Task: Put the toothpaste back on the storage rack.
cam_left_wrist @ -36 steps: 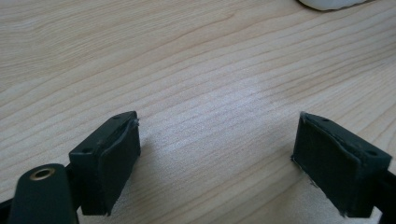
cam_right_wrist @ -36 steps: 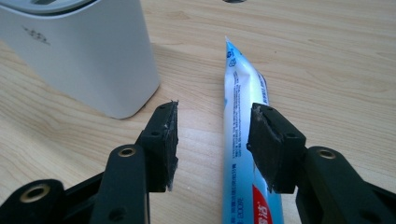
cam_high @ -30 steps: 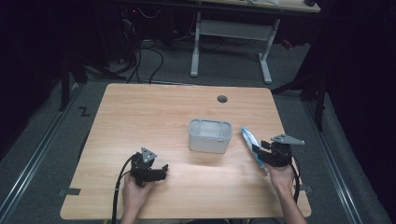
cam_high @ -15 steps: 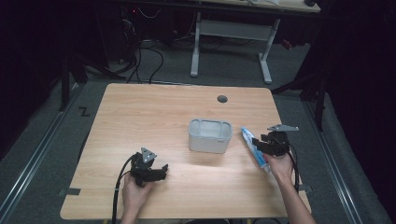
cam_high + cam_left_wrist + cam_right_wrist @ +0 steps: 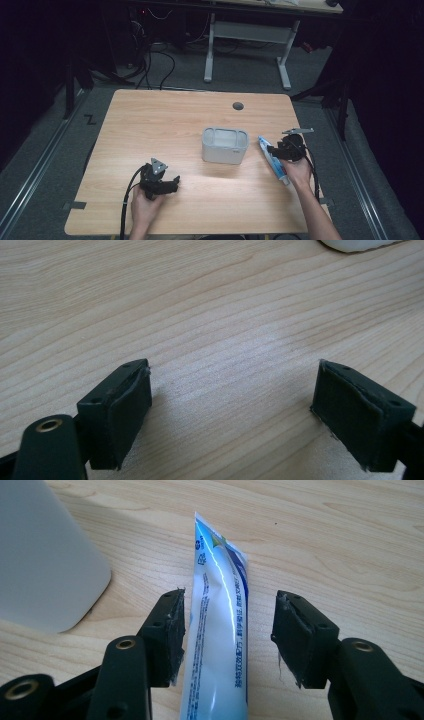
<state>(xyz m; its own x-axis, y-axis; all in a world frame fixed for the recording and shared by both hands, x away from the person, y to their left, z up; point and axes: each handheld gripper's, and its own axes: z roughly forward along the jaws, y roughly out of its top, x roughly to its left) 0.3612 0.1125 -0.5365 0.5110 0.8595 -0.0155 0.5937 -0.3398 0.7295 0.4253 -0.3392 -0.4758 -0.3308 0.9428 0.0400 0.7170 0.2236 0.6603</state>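
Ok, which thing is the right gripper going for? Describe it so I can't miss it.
On the wooden table, look just right of the grey box at its middle. The toothpaste tube lies flat there between the open right gripper jaws: long, white and blue, with printed text.

A white-and-blue toothpaste tube lies flat on the wooden table, just beside a grey container.

Lighting: overhead, confined to the bench; surroundings in the high view near black. Glare: pale sheen on the wood between the left tongs; bright streak along the toothpaste tube. Shadows: soft, short, beside the tong pads and under the grey container. Focus: nearest tong parts blurred; high view soft, low in detail.
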